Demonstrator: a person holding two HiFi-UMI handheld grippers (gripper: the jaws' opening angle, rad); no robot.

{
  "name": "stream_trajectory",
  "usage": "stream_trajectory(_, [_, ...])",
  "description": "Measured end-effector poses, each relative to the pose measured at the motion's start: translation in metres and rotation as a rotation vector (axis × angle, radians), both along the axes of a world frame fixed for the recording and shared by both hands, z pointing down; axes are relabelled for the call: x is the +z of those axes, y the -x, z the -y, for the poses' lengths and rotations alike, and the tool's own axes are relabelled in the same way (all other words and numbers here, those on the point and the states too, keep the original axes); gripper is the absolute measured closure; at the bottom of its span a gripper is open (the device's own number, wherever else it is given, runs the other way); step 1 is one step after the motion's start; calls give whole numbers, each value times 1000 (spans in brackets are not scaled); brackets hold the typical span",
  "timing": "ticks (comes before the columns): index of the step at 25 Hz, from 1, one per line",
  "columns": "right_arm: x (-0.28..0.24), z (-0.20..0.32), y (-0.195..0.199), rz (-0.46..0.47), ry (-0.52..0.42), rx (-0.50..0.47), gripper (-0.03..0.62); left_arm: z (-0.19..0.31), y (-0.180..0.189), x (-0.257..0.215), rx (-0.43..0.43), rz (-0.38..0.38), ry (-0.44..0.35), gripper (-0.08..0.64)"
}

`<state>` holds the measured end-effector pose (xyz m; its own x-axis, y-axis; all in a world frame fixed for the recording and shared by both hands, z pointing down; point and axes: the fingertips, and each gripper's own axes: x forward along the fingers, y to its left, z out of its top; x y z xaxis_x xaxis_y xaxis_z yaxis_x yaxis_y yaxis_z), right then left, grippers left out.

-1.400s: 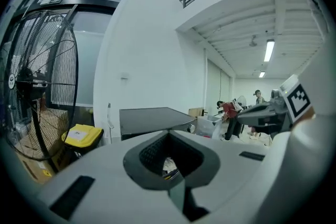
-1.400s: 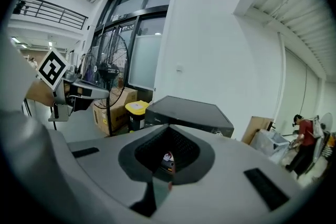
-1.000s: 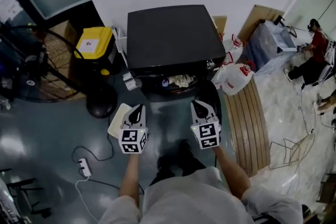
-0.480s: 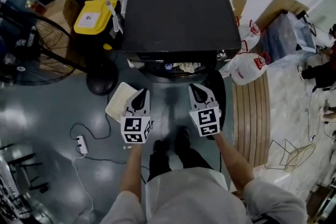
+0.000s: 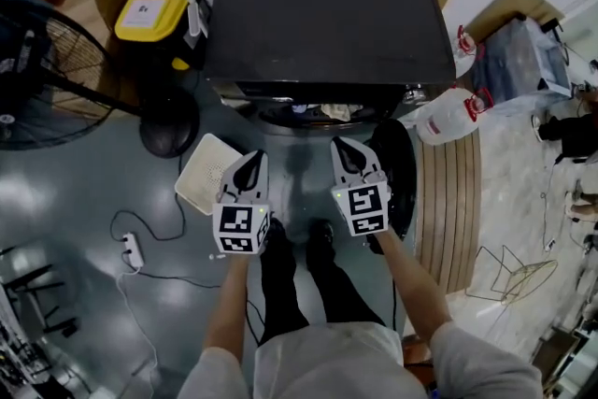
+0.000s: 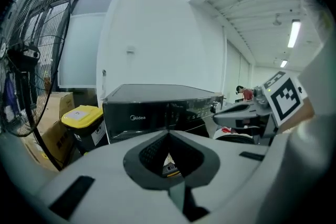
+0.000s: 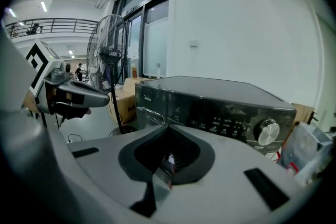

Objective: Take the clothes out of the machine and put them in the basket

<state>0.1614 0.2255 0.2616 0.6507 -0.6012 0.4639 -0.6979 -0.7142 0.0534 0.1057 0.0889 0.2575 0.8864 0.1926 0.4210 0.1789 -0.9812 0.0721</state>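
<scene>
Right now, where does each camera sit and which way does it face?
Head view: on the person's head, looking steeply down at the washer; shows both forearms, legs, left gripper and right gripper.
Left gripper view: rides the left gripper, facing the washer past its own shut jaws; the right gripper shows at right.
Right gripper view: rides the right gripper, facing the washer's controls past its shut jaws; the left gripper shows at left.
Shared: all three see the washer and the fan.

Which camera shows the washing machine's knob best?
The right gripper view: the knob faces the camera, large and clear. The left gripper view shows it small and side-on; the head view, just a speck from above.
</scene>
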Motion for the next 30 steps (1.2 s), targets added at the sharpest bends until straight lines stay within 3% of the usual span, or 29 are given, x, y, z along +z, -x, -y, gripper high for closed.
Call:
stream_trajectory(12, [95,41,-5,24,7,74,568,42,-5,110,33,25,55,541])
stream_trajectory(30, [283,48,-18,47,113,53,568,52,-8,262,12,20,57,541])
